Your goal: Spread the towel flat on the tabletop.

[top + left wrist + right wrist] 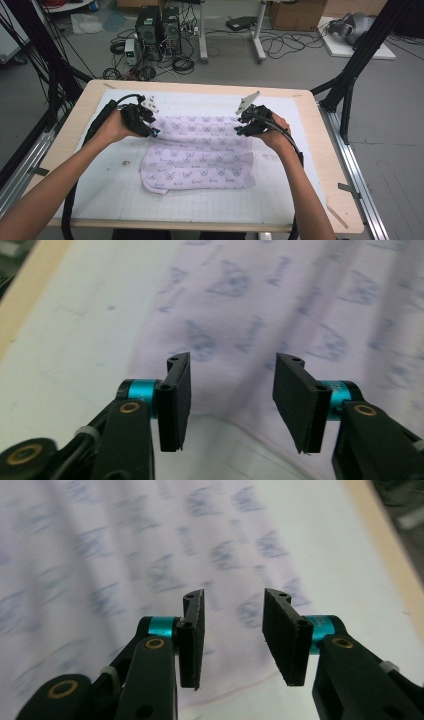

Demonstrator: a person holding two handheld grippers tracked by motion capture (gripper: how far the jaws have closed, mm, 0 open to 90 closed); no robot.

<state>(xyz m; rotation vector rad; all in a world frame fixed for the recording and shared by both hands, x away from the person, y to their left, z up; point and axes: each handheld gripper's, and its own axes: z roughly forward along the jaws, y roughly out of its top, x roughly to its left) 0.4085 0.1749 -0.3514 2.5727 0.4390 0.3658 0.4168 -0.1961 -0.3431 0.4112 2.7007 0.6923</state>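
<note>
A pale pink cloth (200, 152) printed with small blue animal faces lies folded on the white gridded mat (115, 185). My left gripper (152, 131) hovers over the cloth's far left corner and my right gripper (241, 129) over its far right corner. In the left gripper view the cloth (280, 305) lies flat below my open left gripper (232, 400), with nothing between the pads. The right gripper view has my right gripper (234, 635) open as well, above the cloth (125, 570) and its edge. Both views are blurred.
The mat covers a light wooden table (330, 165). Beyond the table's far edge stand computer towers (159, 27), tangled cables (150, 67) and cardboard boxes (297, 14). Black frame struts (357, 60) rise at both sides.
</note>
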